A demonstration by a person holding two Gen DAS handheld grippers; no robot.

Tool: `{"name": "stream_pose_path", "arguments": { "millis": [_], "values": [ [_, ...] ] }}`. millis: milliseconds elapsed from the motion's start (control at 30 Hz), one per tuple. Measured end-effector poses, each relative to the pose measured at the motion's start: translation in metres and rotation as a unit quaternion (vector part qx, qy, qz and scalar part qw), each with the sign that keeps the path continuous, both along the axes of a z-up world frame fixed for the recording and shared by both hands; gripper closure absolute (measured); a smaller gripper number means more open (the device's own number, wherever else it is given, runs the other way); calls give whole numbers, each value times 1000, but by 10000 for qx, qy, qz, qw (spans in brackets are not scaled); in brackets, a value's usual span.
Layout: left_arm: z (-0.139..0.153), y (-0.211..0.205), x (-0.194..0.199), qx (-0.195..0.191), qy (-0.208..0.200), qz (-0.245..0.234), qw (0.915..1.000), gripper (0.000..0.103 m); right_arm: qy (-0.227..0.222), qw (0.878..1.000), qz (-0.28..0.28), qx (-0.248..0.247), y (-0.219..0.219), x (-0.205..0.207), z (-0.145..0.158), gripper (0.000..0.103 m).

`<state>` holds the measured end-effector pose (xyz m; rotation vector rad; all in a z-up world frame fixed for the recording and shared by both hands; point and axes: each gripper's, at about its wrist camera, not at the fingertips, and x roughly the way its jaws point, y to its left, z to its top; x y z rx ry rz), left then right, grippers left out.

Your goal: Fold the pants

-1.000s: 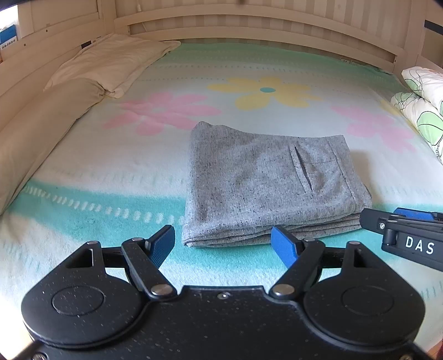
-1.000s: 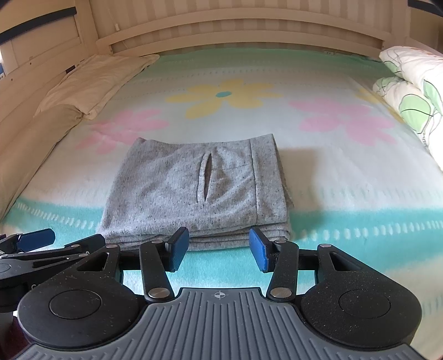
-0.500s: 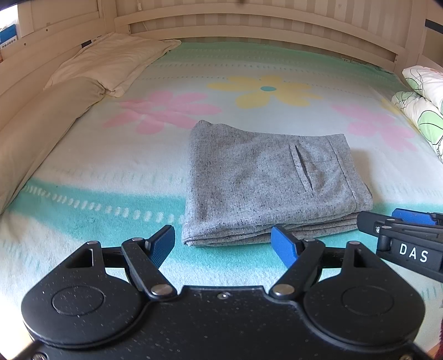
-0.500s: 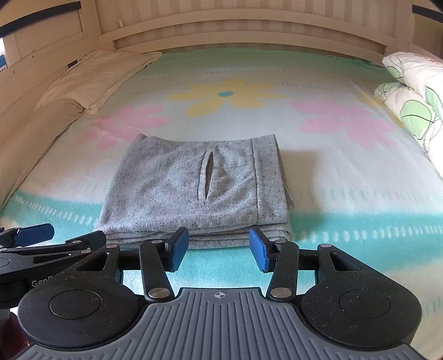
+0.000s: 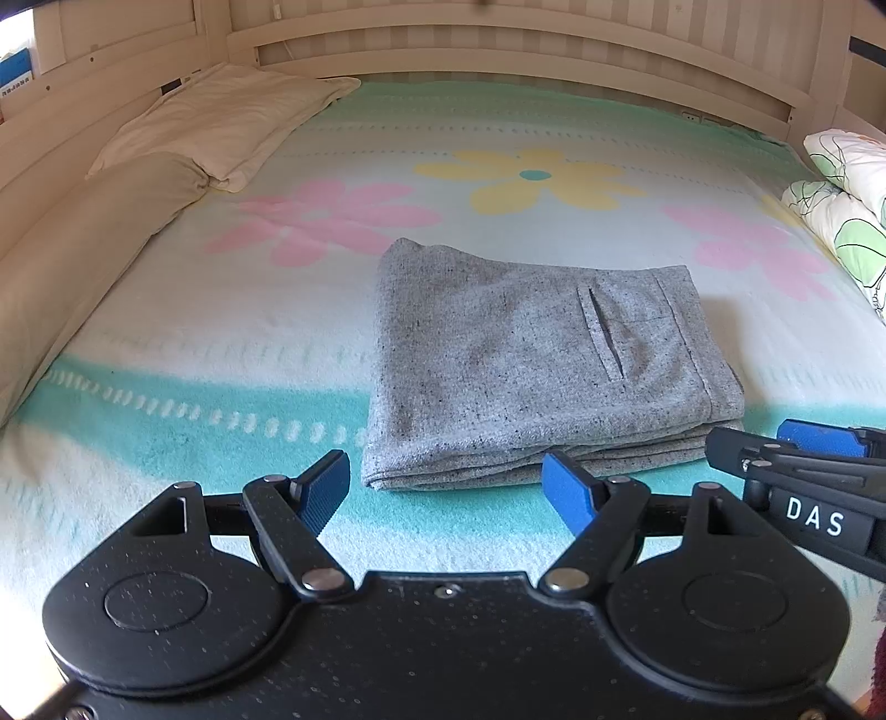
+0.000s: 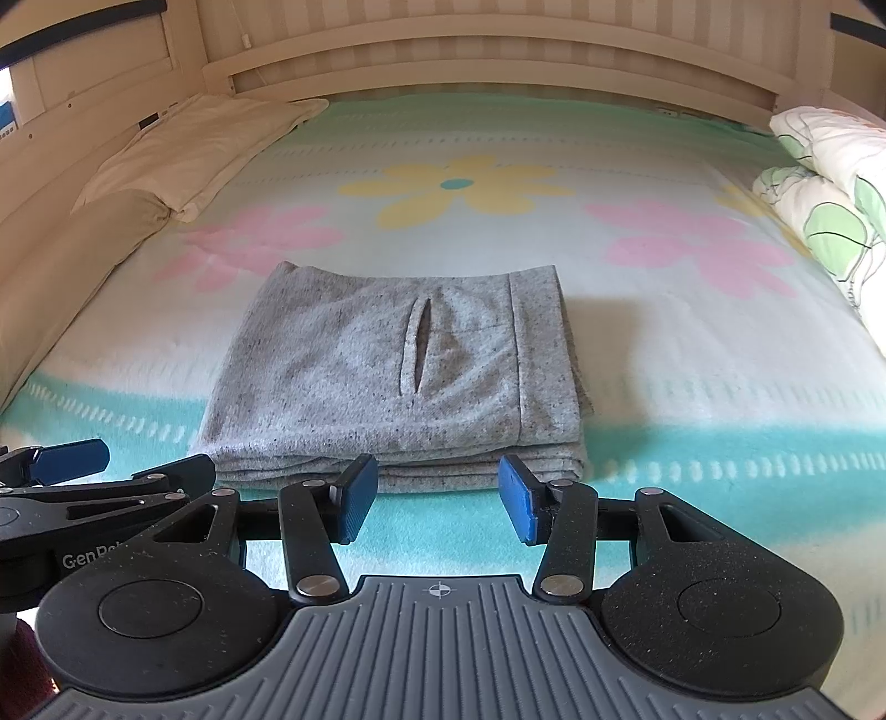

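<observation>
1. My left gripper (image 5: 446, 487), black with blue finger pads, is spread wide and holds nothing; it hangs just short of the near edge of the folded cloth, above the turquoise band of the blanket.
2. My right gripper (image 6: 437, 498), of the same black and blue build on a ribbed grey body, is also spread with nothing between its pads; its pads sit just in front of the stacked near edge of the cloth, and I cannot tell whether they touch it.
3. Each tool shows in the other's view: my right one enters the left wrist view at the right edge (image 5: 797, 454), and my left one lies at the lower left of the right wrist view (image 6: 111, 476). They sit side by side, close together.
4. The grey speckled pants (image 5: 545, 365) lie folded into a compact, layered rectangle directly ahead of both tools, flat on the bed and free of either grip. A slit pocket and a stitched band face up towards the right side of the stack (image 6: 398, 376).
5. Beneath them spreads the pale fleece blanket with yellow and pink flowers and turquoise stripes (image 5: 221, 343).
6. Along the left side lie two cream pillows (image 5: 221, 122); at the right edge is white bedding printed with green leaves (image 6: 830, 183).
7. A pale slatted wooden bed frame (image 6: 498, 50) closes the far end.
</observation>
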<state>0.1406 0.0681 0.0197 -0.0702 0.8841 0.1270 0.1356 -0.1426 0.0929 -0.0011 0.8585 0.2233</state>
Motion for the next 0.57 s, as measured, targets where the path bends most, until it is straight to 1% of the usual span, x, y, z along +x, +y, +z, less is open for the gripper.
{"name": "stream_pose_path", "arguments": {
  "millis": [433,567],
  "values": [
    [0,-1,0,-6,11,-3,10000,25,24,10000,63,-33,2,-1,-2,56],
    [0,-1,-1,66,-31,30,10000,26,24,10000,65,-36,3,-1,-3,56]
  ]
}}
